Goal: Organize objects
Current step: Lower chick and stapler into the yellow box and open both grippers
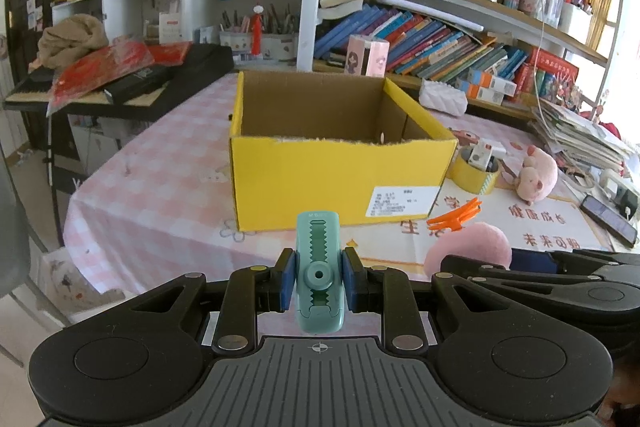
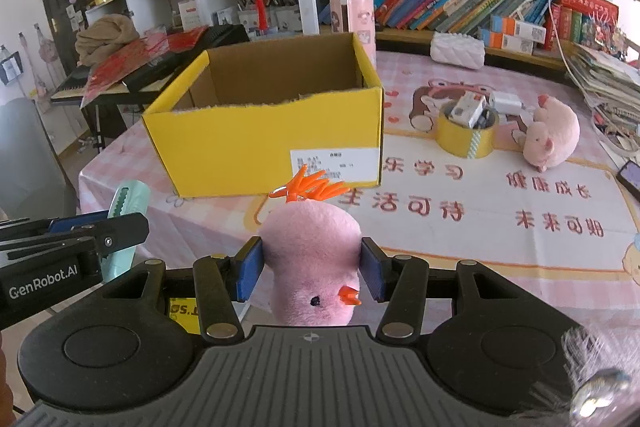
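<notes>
My left gripper [image 1: 319, 277] is shut on a teal utility knife [image 1: 318, 259], held upright in front of the open yellow cardboard box [image 1: 336, 171]. My right gripper [image 2: 312, 269] is shut on a pink plush bird [image 2: 312, 255] with orange feet; the bird also shows in the left wrist view [image 1: 476, 243]. The box [image 2: 264, 139] stands ahead of both grippers on the pink checked tablecloth [image 1: 160, 187]. The box's floor is hidden. The left gripper and the knife [image 2: 124, 203] appear at the left of the right wrist view.
A yellow tape roll [image 2: 466, 137] holding small items and a pink plush pig [image 2: 554, 137] lie right of the box. A phone [image 1: 608, 219] lies at the right table edge. Bookshelves [image 1: 440, 39] stand behind, a keyboard [image 1: 120, 83] to the left.
</notes>
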A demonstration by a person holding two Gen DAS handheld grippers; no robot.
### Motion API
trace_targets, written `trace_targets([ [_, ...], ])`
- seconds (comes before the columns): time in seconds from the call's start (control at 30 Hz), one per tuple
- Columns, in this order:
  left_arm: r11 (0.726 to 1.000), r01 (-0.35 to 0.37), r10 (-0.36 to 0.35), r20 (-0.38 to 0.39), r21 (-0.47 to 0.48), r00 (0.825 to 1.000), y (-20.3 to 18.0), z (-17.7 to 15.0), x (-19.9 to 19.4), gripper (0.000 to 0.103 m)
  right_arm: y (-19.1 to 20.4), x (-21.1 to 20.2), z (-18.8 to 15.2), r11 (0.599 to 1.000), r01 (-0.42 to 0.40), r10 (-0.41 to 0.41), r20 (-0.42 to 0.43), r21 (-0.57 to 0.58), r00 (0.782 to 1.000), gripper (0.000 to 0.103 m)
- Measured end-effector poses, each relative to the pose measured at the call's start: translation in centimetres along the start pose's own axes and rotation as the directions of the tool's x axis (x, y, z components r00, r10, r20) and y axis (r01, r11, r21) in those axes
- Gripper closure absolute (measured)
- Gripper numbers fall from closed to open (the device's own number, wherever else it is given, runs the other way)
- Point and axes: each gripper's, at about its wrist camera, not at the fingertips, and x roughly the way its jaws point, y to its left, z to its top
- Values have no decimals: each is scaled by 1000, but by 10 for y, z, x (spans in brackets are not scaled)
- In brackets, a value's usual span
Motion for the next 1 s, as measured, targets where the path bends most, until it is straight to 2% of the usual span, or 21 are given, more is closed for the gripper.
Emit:
trace_targets([
  [0.23, 1000, 0, -1, 59, 5, 998, 4, 25, 6, 80, 6, -2, 27, 999, -12, 16, 85, -42, 996, 54],
  [0.53, 999, -29, 27, 135, 13, 990, 8, 78, 38, 80, 2, 20, 94, 998, -21, 33, 218, -57, 975, 54],
  [0.73, 998, -64, 61, 121, 23, 991, 8, 104, 77, 80, -4, 60, 130, 996, -46, 61, 210, -74, 976, 54],
  [1.0, 994, -103, 101, 58, 41, 993, 2, 115, 123, 80, -15, 114, 160, 990, -81, 98, 148, -113, 984, 54],
])
